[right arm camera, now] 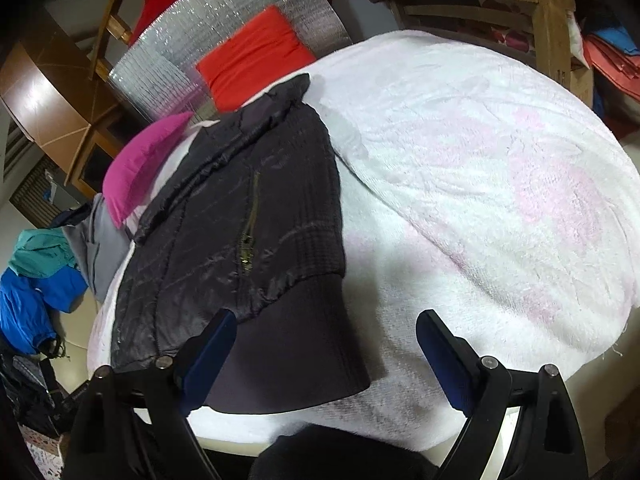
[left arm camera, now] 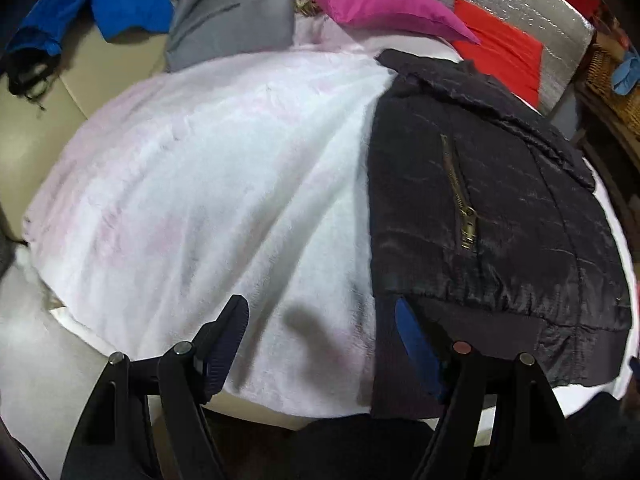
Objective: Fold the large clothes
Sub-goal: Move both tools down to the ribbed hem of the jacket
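Jacket (left arm camera: 492, 200), black and quilted, lies folded on our white fleece blanket (left arm camera: 208, 184). Our left gripper (left arm camera: 322, 340) and right gripper (right arm camera: 326, 350) hover at its ribbed hem, fingers spread wide, gripping nothing.

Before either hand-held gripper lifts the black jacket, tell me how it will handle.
The black jacket will probably flop and drape: it lies flat and creased on the fluffy blanket. Its shiny quilted shell looks slippery; the ribbed hem likely grips better. Probably light for its size.
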{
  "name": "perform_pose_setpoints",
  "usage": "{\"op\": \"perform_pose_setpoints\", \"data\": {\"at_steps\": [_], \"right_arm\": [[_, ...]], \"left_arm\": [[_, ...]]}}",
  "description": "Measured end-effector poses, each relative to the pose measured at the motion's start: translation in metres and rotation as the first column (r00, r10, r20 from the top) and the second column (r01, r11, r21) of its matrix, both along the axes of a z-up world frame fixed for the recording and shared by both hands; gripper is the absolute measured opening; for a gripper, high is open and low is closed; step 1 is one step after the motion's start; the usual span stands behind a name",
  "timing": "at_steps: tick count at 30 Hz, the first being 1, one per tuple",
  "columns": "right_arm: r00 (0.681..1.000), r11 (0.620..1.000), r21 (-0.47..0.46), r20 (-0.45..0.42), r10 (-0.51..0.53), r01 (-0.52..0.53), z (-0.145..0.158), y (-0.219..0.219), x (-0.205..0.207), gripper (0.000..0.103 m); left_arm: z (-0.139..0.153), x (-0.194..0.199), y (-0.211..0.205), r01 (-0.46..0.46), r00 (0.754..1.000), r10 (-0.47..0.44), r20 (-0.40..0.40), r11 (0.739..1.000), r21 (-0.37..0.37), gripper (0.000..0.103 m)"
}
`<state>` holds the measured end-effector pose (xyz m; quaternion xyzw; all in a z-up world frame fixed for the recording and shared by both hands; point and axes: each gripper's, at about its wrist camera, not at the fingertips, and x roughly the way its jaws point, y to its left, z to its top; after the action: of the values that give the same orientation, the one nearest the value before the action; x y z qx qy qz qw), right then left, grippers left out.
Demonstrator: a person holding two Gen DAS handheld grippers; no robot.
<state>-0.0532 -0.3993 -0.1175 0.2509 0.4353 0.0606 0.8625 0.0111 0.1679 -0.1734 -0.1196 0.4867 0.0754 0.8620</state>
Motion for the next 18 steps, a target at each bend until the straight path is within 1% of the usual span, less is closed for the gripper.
{"op": "perform_pose_setpoints", "data": {"at_steps": [5, 9, 11, 13, 15, 18], "right_arm": [[1.000, 1.000, 0.012, -0.015, 0.000, 0.000, -0.009, -0.005, 0.006, 0.093], [0.999, 0.999, 0.015, -0.019, 0.035, -0.035, -0.014, 0.002, 0.016, 0.093], [0.999, 0.999, 0.009, -0.019, 0.040, -0.039, -0.015, 0.006, 0.023, 0.093], [0.999, 0.999, 0.012, 0.008, 0.039, -0.039, -0.012, 0.009, 0.027, 0.093], [0.999, 1.000, 0.013, 0.027, 0.028, -0.028, -0.010, 0.009, 0.032, 0.093], [0.999, 0.998, 0.034, -0.004, 0.049, -0.049, -0.018, 0.014, 0.042, 0.093]], "left_arm": [[-0.001, 0.005, -0.013, 0.047, 0.999, -0.048, -0.004, 0.999, -0.002, 0.076], [-0.004, 0.010, -0.020, 0.078, 0.997, -0.078, -0.021, 0.997, -0.003, 0.076], [-0.003, 0.011, -0.023, 0.077, 0.997, -0.076, -0.015, 0.997, 0.030, 0.076], [0.002, 0.009, -0.028, 0.076, 0.997, -0.078, 0.021, 0.994, 0.076, 0.076], [0.003, 0.011, -0.030, 0.080, 0.996, -0.082, 0.024, 0.993, 0.088, 0.076], [-0.002, 0.017, -0.031, 0.089, 0.996, -0.088, -0.007, 0.992, 0.086, 0.076]]}}
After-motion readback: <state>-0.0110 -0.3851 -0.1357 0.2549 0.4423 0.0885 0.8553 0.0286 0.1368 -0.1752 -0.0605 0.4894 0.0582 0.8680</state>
